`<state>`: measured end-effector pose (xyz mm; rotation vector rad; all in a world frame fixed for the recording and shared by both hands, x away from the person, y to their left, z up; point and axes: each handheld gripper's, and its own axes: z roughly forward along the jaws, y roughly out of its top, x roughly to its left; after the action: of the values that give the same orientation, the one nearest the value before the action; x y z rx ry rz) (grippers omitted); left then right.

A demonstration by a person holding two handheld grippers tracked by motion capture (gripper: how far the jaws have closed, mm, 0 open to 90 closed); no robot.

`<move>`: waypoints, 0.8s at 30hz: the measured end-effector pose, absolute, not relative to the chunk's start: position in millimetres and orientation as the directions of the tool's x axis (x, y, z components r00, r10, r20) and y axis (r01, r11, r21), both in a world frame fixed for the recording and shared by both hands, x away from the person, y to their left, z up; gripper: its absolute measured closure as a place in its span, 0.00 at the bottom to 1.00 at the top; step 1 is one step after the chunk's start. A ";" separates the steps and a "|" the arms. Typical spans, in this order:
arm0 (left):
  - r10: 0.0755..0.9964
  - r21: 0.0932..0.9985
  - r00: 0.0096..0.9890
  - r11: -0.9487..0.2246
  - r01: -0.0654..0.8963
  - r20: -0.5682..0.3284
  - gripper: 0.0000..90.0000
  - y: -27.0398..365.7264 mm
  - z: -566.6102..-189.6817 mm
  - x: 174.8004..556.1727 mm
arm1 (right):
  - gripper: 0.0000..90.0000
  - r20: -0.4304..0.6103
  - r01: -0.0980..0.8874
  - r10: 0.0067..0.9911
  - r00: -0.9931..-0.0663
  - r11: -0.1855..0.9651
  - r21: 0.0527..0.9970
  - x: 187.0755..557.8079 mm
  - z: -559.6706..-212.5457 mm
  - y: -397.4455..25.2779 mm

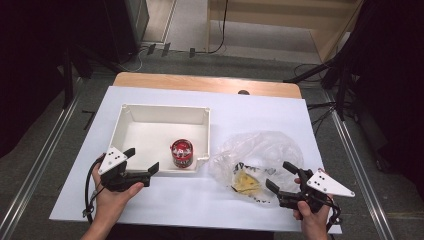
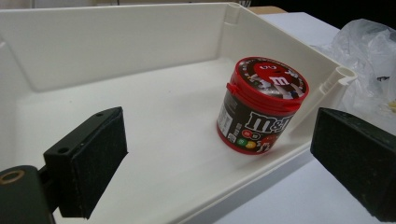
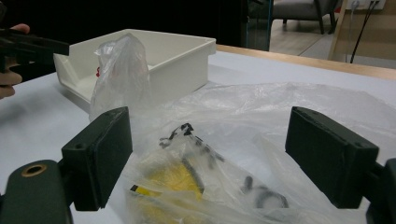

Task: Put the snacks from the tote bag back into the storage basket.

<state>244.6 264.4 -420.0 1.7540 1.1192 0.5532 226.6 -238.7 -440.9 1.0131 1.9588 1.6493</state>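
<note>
A shallow white rectangular plastic tray (image 1: 131,131) sits left of centre on the white-covered bench (image 1: 165,200). Inside it, at the near right corner, a small round candy tub with a red lid and dark printed label (image 1: 182,153) stands upright. Right of the tray lies a crumpled clear plastic bag (image 1: 260,150) with a yellow item (image 1: 247,182) inside. The left tongs (image 1: 143,161) hang open at the tray's near wall, gripping nothing. The right tongs (image 1: 281,176) are open too, jaws on either side of the bag's near edge.
</note>
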 end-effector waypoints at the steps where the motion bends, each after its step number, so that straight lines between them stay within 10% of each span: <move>1: 0.873 0.888 0.475 -0.129 0.442 -0.110 0.05 266.1 -420.0 243.2 | 0.17 0.155 0.278 0.731 -0.665 0.049 0.959 226.7 -441.0 -238.7; 24: 0.901 0.904 0.428 -0.119 0.412 -0.076 0.05 308.3 -419.8 219.4 | 0.17 0.165 0.294 0.742 -0.650 0.045 0.955 227.3 -443.0 -238.1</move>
<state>219.4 308.3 -419.8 1.7184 1.1457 0.6363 227.3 -238.1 -443.0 1.0430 1.9555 1.6360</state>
